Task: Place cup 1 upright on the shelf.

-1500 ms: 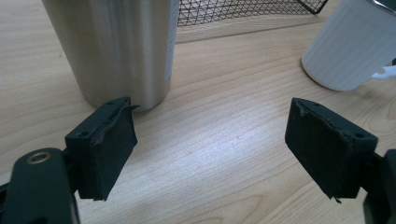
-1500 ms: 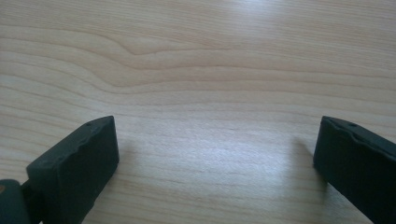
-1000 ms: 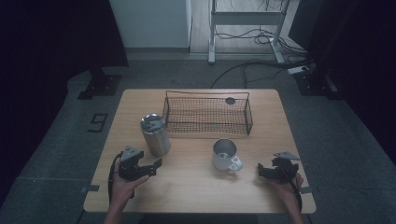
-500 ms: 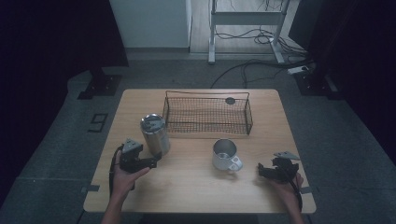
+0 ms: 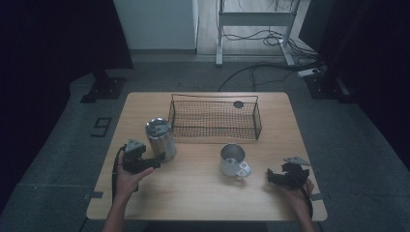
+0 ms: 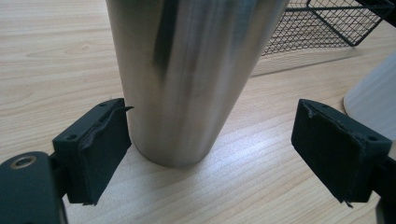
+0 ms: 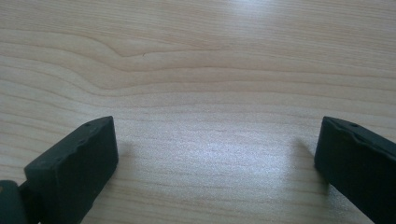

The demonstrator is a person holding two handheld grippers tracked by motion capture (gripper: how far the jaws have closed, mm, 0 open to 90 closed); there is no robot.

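- The tall brushed stainless-steel tumbler (image 6: 191, 74) stands upright on the pale wooden desk (image 5: 193, 193), at its left part, just left of the front corner of the black wire basket (image 5: 215, 118).
- The left hand-held gripper (image 5: 152, 159) has its jaws spread either side of the tumbler's base. They have just been opening, and the tumbler stands between them without being pressed. In the left gripper view one pad (image 6: 100, 149) sits right against the lower wall, touching or a hair off, while the other pad (image 6: 338, 154) stands well apart from it.
- The right hand-held gripper (image 5: 283, 176) rests near the desk's right front corner, jaws wide open over bare wood, with nothing between them.
- Handling: the tumbler looks rigid and smooth, so the metal wall is probably slippery under the pads. It should be moderately heavy for its size, more so if filled, which I cannot tell since a lid (image 5: 157, 126) covers the top. It will not deform, so a firm squeeze is safe.
- Where to hold: across the round body, above the base towards mid-height, so it does not tip or pivot in the grip.
- Orientation: its long axis runs vertically, lid end up, the body tapering slightly towards the base.
- Farther out, a white mug with shiny metal inside (image 5: 233, 159) stands mid-desk, handle towards the person, between the two grippers.
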